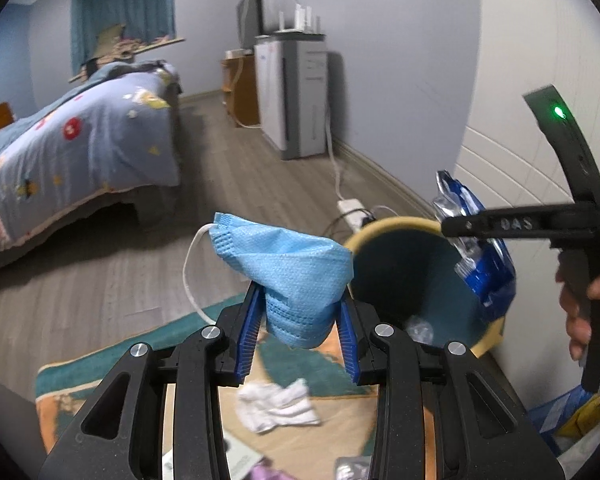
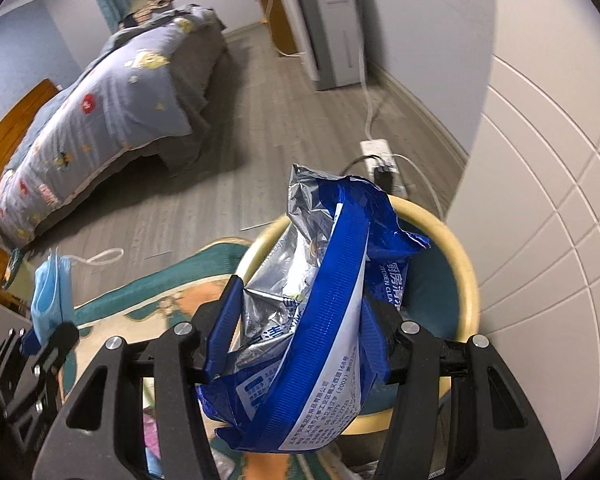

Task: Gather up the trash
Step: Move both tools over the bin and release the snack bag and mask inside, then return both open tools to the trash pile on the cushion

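Observation:
My left gripper (image 1: 300, 320) is shut on a light blue face mask (image 1: 288, 268) and holds it above the rug, just left of the teal bin (image 1: 412, 276) with a cream rim. My right gripper (image 2: 300, 320) is shut on a blue and silver wipes packet (image 2: 316, 312) and holds it over the bin's rim (image 2: 470, 276). The packet (image 1: 480, 248) and the right gripper (image 1: 460, 226) show at the right of the left wrist view. The mask (image 2: 52, 296) shows at the left of the right wrist view. A clear crumpled wrapper (image 1: 418, 328) lies inside the bin.
A crumpled white tissue (image 1: 278, 404) and other scraps lie on the teal and orange rug (image 1: 100, 364). A bed (image 1: 72, 148) stands at left. A power strip (image 2: 380, 156) with cables lies on the wood floor behind the bin. A white panelled wall (image 2: 548, 184) is at right.

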`<action>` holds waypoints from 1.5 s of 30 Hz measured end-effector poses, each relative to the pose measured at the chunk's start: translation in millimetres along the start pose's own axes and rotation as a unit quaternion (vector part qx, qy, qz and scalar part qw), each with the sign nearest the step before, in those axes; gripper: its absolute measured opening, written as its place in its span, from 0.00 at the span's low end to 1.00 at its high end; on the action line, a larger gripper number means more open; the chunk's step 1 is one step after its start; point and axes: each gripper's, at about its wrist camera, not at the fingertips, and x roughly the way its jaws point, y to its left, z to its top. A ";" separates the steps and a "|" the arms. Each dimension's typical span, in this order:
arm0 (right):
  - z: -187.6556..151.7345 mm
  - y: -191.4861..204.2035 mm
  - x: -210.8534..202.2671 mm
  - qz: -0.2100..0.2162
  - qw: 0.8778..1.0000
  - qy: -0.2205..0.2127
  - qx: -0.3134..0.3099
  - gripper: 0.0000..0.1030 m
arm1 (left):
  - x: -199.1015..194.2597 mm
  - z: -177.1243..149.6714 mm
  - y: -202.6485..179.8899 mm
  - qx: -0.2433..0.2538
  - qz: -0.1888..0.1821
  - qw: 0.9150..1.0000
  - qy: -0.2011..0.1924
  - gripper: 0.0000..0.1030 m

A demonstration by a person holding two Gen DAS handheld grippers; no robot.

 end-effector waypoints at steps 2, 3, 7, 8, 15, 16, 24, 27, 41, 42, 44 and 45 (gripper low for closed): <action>0.3 -12.8 4.8 -0.008 1.000 0.005 0.014 0.53 | 7.4 -2.8 -11.6 0.010 -0.009 1.000 0.007 0.35; 0.6 -19.0 7.2 -0.013 1.000 0.007 0.019 0.53 | 13.7 -4.6 -20.1 0.016 -0.015 1.000 0.014 0.35; 0.6 -43.0 16.5 -0.032 0.999 0.017 0.038 0.53 | 29.0 -12.5 -38.1 0.030 -0.032 0.999 0.030 0.35; 0.3 -47.1 18.2 -0.036 0.998 0.019 0.041 0.53 | 32.4 -13.6 -42.4 0.033 -0.036 0.998 0.034 0.35; -5.5 -71.3 33.4 -0.067 0.996 0.040 0.048 0.53 | 67.9 -25.0 -73.7 0.051 -0.072 0.994 0.065 0.35; -6.6 -75.2 36.9 -0.071 0.995 0.045 0.050 0.53 | 72.1 -26.2 -76.3 0.051 -0.076 0.993 0.070 0.35; -11.4 -88.0 44.9 -0.067 0.995 0.044 0.055 0.54 | 93.4 -32.8 -85.8 0.052 -0.086 0.991 0.085 0.46; -7.9 -86.8 35.1 -0.040 0.998 0.007 0.055 0.54 | 90.6 -31.1 -86.4 0.053 -0.084 0.992 0.072 0.57; 8.9 -70.5 7.3 -0.019 0.995 -0.088 0.043 0.94 | 82.4 -29.8 -72.8 0.044 -0.052 0.996 0.061 0.90; 8.8 -69.9 6.9 -0.020 0.995 -0.085 0.045 0.94 | 78.7 -30.0 -70.6 0.043 -0.047 0.996 0.060 0.90; 9.1 -67.1 9.3 -0.020 0.996 -0.076 0.047 0.94 | 71.6 -29.3 -66.0 0.041 -0.039 0.997 0.059 0.90; 7.7 -64.9 9.3 -0.022 0.996 -0.070 0.046 0.94 | 65.6 -28.5 -62.4 0.039 -0.034 0.997 0.058 0.90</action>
